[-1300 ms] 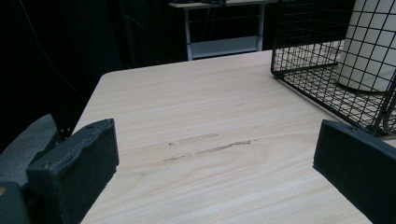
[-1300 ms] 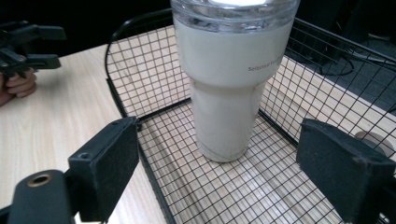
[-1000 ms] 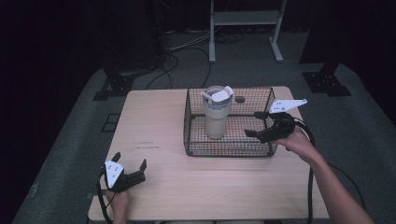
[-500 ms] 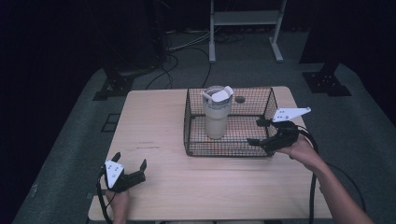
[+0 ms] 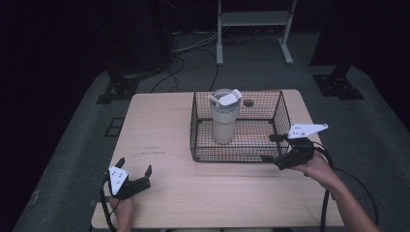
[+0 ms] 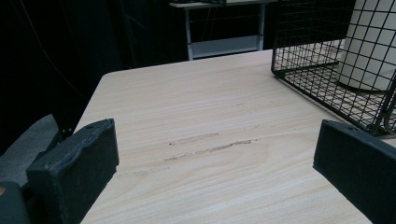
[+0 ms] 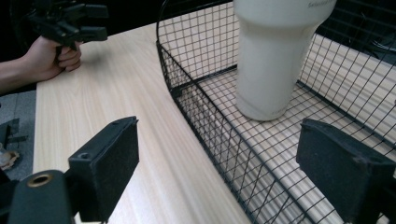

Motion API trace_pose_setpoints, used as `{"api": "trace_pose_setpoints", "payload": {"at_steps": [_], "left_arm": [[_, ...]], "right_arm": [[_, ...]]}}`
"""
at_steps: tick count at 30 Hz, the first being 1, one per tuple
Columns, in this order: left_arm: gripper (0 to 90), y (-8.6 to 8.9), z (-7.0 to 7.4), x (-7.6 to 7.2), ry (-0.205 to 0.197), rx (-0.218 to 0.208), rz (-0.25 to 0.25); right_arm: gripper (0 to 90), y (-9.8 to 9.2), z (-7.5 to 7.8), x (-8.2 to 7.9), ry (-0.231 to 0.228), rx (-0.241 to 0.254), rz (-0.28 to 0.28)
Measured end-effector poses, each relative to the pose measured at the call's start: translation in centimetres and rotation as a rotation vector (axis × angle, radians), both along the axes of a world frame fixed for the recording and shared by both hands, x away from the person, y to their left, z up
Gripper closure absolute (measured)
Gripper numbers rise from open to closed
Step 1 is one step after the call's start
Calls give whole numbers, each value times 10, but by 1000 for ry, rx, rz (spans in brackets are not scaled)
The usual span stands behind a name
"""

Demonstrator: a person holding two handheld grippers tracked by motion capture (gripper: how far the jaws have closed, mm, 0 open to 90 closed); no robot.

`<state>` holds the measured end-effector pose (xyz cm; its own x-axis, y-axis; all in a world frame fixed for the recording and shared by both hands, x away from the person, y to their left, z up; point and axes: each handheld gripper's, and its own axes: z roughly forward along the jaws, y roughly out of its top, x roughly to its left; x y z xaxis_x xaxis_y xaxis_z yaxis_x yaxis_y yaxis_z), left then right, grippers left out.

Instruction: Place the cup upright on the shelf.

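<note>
High view: a pale wooden table fills the middle of the frame, with a dark floor around it. A black wire basket stands right of centre on the table. Inside it, toward its left side, a cream tumbler with a white flip lid stands upright.

At the lower right of the frame, the right gripper is held by a hand, its jaws spread apart and empty, just at the basket's near right corner. In the right gripper view, the basket's rounded corner runs up between the two black jaws, and the tumbler stands at the upper centre, well beyond them.

At the lower left of the high view, the left gripper rests low near the table's front edge, jaws apart and empty, well apart from the basket. The left gripper view shows bare wood between its jaws, with the basket at the upper right.
</note>
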<state>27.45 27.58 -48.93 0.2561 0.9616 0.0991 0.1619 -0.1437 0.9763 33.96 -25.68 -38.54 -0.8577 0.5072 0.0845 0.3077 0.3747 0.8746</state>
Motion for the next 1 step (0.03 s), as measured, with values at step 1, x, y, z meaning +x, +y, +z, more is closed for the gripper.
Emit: {"api": "trace_pose_setpoints", "payload": {"at_steps": [1], "left_arm": [[0, 0, 0, 0, 2, 0, 0]], "right_arm": [[124, -1, -2, -2, 2, 1, 2]]}}
